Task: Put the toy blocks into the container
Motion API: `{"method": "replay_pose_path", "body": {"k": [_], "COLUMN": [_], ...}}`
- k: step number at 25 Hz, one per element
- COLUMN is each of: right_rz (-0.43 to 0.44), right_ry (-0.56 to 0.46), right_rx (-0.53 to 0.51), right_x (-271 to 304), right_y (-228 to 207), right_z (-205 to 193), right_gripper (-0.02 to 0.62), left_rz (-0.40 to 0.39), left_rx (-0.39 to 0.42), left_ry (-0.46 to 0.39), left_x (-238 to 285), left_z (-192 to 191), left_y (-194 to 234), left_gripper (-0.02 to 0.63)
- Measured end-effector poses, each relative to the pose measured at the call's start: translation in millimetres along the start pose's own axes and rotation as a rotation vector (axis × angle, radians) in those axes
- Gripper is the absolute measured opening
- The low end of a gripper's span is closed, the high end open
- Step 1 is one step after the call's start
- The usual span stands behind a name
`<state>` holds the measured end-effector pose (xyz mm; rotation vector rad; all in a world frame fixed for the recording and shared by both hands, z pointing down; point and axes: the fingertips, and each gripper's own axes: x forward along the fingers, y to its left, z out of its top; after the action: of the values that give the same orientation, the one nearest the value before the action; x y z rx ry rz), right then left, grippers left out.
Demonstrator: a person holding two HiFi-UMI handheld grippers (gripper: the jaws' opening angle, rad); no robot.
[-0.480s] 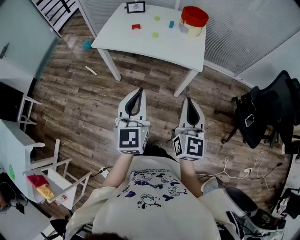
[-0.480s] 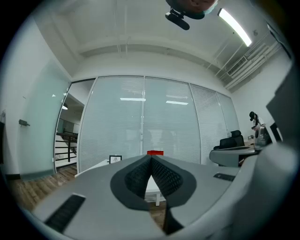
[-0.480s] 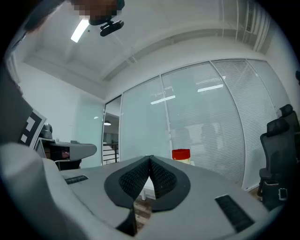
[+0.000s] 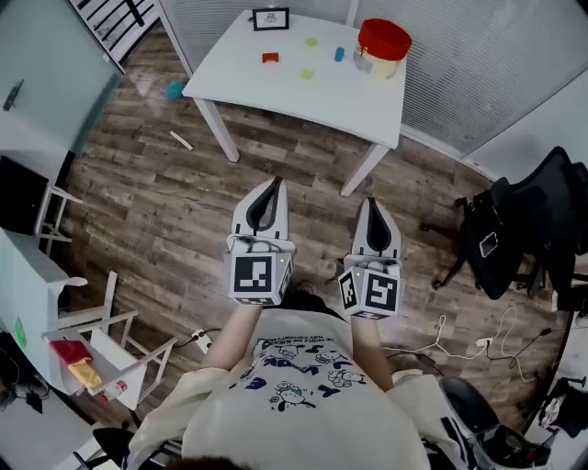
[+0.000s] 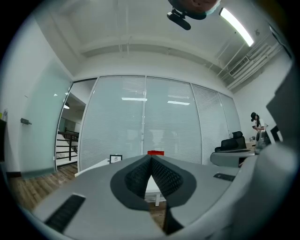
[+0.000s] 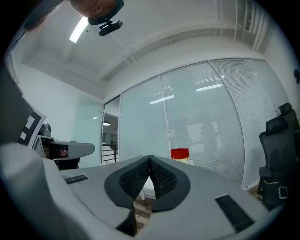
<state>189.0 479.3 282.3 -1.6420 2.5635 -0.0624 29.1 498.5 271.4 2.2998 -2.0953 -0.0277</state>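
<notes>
A white table (image 4: 331, 92) stands far ahead of me across the wooden floor. On it lie a red block (image 4: 269, 58), two yellow-green blocks (image 4: 311, 41) (image 4: 306, 73) and a blue block (image 4: 339, 54). A red-topped container (image 4: 382, 47) stands at the table's right end; it also shows in the right gripper view as the container (image 6: 179, 154). My left gripper (image 4: 275, 184) and right gripper (image 4: 371, 203) are held level side by side, well short of the table. Both are shut with nothing between their tips.
A small framed sign (image 4: 270, 17) stands at the table's back edge. A teal object (image 4: 174, 89) and a pale stick (image 4: 180, 139) lie on the floor left of the table. A black office chair (image 4: 524, 229) is at the right, white furniture (image 4: 37, 285) at the left.
The table and its blocks sit slightly higher and further right in the head view; the grippers hold the same pose and stay shut.
</notes>
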Motion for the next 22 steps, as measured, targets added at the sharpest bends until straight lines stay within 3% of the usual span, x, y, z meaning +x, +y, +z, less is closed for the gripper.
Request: {"method": "replay_pose_path", "body": {"k": [22], "right_rz": [0.059], "right_ry": [0.056], "right_rx": [0.065], "right_x": [17], "right_y": [-24], "right_z": [-25], "right_gripper": [0.026], "left_rz": [0.083], "left_rx": [0.015], "left_ry": [0.047], "left_x": [14], "left_z": [-19], "left_y": [-4], "left_gripper": [0.031]}}
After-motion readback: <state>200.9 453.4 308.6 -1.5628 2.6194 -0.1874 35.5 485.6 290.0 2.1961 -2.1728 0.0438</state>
